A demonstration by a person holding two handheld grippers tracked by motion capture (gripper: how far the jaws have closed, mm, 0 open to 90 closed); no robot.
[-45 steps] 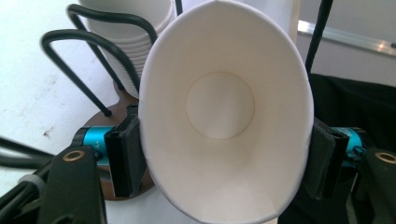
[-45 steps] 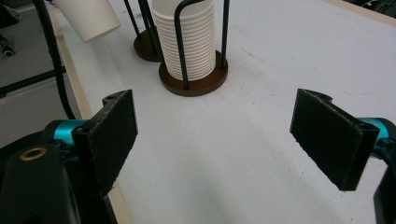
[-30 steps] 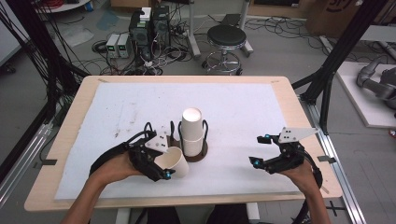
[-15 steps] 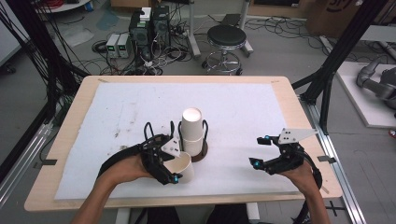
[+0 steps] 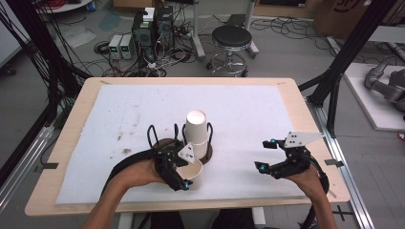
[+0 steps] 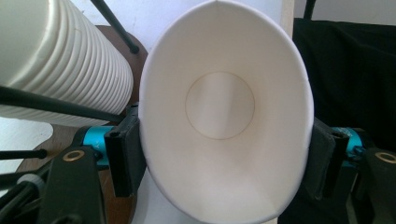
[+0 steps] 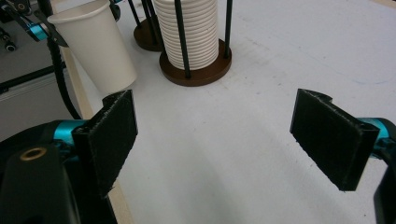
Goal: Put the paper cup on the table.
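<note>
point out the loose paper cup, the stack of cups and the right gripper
paper cup (image 6: 219,107), left gripper view, its inside bottom
stack of cups (image 5: 197,128), high view, side of the top cup
right gripper (image 7: 215,140), right gripper view, midway between its open jaws

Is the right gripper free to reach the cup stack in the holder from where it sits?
Probably yes: the right gripper is open and holds nothing, and bare mat lies between it and the cup stack. The holder's black rods could hamper a side grip.

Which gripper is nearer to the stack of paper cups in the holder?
Left. The left gripper, shut on a single paper cup, sits right beside the cup stack. The right gripper is open and well off to its other side.
</note>
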